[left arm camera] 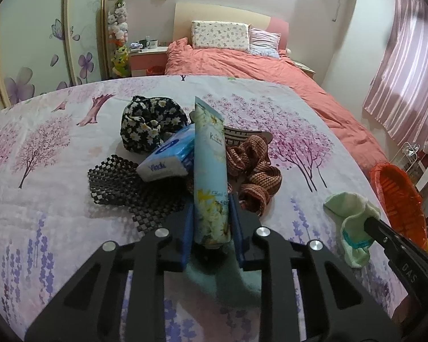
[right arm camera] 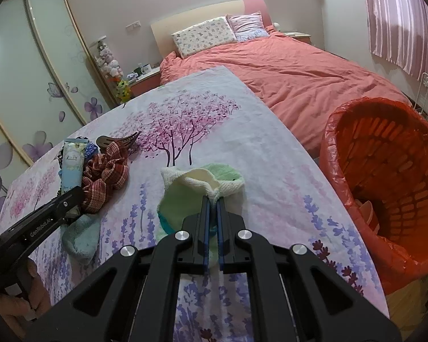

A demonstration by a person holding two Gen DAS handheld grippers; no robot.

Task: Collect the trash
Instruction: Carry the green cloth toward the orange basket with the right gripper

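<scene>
My left gripper is shut on a light-blue hand cream tube, held upright over the flowered table cloth; the tube also shows in the right wrist view. My right gripper is shut on a pale green sock, which also shows in the left wrist view. An orange-lined trash basket stands off the table's right edge, also seen in the left wrist view. A blue-green sock lies under the left gripper.
On the table lie a Vinda tissue pack, a black floral scrunchie, a checkered black mat, a red-brown woven cloth and a hair claw. A bed with a coral duvet stands behind.
</scene>
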